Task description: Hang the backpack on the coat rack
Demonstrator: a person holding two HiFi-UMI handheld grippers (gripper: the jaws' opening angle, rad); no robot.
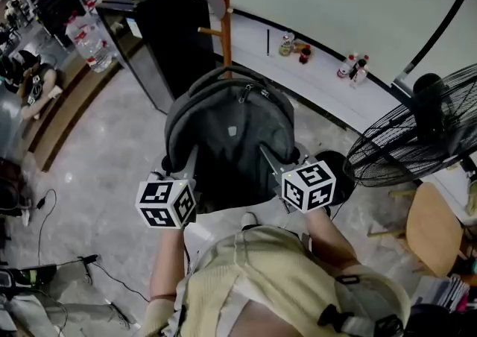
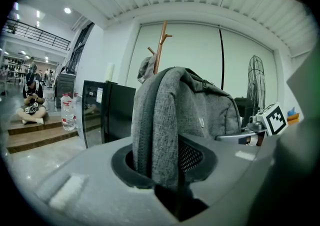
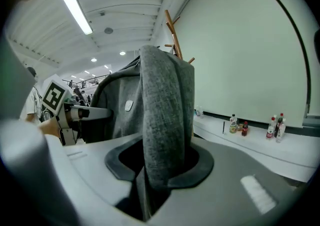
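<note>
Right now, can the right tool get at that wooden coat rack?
Probably yes: the coat rack stands just beyond the backpack, nothing seen between. But the right tool is shut on a strap, so the backpack comes along.

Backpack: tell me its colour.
The backpack is heathered grey fabric; the left gripper view shows it best.

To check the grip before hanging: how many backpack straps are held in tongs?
2. One strap in the left tongs; the other strap in the right tongs. More may be hidden.
</note>
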